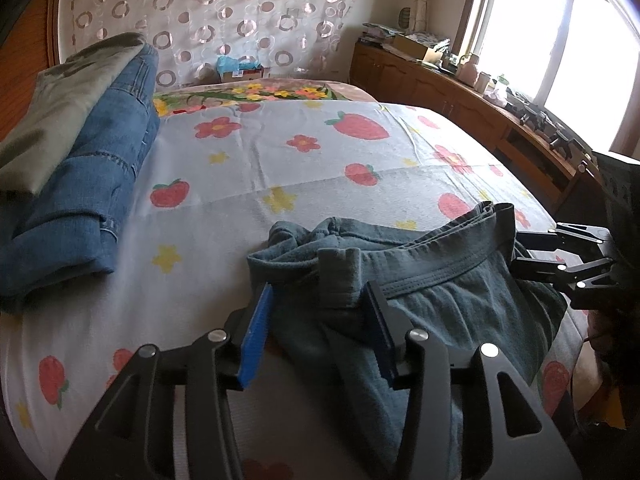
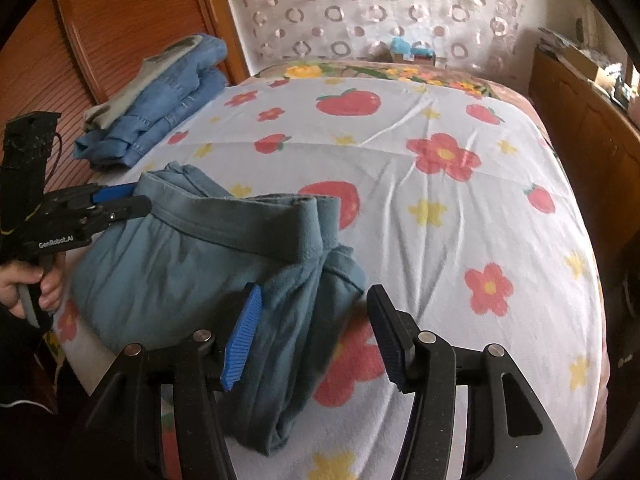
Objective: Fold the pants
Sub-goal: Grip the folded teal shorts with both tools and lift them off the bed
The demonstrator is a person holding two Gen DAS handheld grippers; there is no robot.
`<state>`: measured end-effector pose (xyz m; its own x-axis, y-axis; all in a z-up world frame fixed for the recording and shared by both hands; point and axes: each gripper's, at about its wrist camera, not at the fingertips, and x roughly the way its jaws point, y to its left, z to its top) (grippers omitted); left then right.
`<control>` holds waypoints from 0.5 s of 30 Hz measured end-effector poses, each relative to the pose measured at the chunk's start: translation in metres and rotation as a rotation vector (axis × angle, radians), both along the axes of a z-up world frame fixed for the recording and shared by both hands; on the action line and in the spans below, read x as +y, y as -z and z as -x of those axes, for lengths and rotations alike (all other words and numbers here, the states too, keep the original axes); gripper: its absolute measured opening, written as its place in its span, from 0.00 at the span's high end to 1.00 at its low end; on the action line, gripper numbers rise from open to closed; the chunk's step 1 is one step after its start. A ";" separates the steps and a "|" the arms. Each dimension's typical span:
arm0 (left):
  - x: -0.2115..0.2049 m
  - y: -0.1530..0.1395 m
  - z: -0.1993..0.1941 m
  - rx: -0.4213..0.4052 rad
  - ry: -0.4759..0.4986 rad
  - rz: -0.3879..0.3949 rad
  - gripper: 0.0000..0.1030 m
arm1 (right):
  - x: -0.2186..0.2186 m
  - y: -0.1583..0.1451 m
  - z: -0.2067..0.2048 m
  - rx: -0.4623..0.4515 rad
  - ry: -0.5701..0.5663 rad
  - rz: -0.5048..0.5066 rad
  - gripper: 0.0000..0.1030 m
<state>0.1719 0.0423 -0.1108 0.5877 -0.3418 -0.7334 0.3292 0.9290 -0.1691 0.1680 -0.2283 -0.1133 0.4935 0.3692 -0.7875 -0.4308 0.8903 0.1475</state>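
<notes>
Grey-blue pants (image 1: 432,300) lie bunched on the near edge of the bed, waistband up; they also show in the right wrist view (image 2: 192,256). My left gripper (image 1: 320,300) is open, its jaws on either side of the left end of the waistband. It appears in the right wrist view (image 2: 136,198) at the pants' left edge. My right gripper (image 2: 316,300) is open, its jaws around the right end of the waistband fabric. It appears in the left wrist view (image 1: 532,254) at the pants' right edge.
A bed sheet (image 2: 440,208) with strawberries and flowers covers the bed. Folded blue jeans with a grey-green garment on top (image 1: 80,152) lie at the far left. A wooden cabinet (image 1: 460,96) with clutter runs along the right under the window.
</notes>
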 end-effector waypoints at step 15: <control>0.001 -0.003 -0.001 0.027 -0.018 0.021 0.54 | 0.011 0.003 -0.001 -0.021 -0.059 0.001 0.70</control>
<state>0.1734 0.0430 -0.1079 0.5738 -0.3468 -0.7419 0.3080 0.9308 -0.1970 0.1695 -0.2176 -0.1166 0.4871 0.3974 -0.7777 -0.4857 0.8633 0.1369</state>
